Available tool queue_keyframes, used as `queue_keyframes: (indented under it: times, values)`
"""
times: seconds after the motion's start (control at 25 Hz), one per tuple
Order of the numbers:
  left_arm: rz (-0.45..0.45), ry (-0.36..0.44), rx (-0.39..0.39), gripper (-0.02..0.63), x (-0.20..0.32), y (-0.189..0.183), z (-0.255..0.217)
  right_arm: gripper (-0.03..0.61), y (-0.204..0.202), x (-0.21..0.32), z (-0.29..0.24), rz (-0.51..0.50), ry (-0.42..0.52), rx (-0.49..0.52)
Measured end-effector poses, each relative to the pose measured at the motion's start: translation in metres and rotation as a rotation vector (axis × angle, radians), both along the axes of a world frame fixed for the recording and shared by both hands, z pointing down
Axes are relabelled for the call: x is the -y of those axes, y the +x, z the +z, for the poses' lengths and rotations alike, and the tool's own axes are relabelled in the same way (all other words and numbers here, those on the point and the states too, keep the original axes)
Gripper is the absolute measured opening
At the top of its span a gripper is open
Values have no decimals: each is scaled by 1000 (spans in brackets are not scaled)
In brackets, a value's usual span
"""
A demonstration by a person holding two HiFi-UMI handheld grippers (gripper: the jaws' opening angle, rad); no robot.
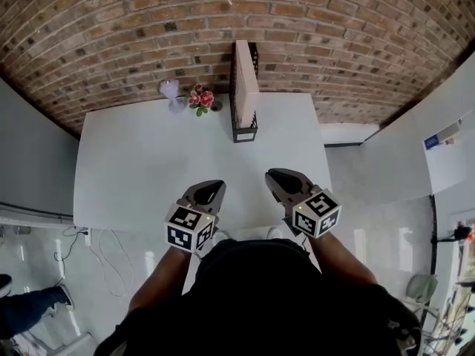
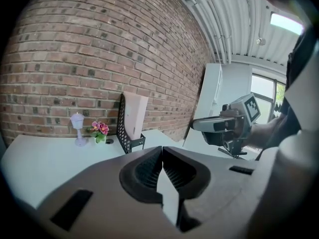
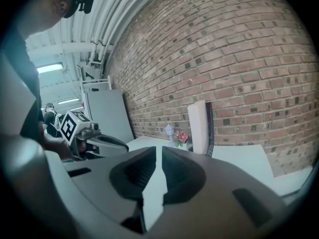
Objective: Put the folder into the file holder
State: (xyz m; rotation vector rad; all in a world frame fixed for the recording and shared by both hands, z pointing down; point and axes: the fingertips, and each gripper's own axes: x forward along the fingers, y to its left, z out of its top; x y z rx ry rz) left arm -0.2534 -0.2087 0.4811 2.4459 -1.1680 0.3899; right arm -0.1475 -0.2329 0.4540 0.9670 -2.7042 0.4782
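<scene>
While the folder (image 1: 246,80) stands upright in the file holder (image 1: 245,133) at the table (image 1: 148,169) far edge, left gripper (image 1: 214,187) sits closed and empty; right gripper (image 1: 275,175) stands barely ajar, empty.

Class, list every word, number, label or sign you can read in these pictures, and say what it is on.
No text is readable.
Sheet on the right partition: blue and white, print too small to read.
Left gripper and right gripper cubes: square patterns only, no words.
</scene>
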Motion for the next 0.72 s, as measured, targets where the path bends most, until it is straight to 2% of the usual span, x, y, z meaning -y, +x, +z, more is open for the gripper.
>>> queue_keyframes:
  times: [0.12,0.32,0.44,0.72]
  values:
    - [-12,16,5,5,6,14,-5,5,19,-3,-1,-3,2,20]
    - [-23,45,22,5,9,33,-13,5,44,-4,6,7,-24,45]
    - [-31,28,30,5,6,43,-9,3,53,-7,14,-2,-47,54]
    - [-51,2,35,5,-1,53,-3,3,66,-18,22,-20,-36,33]
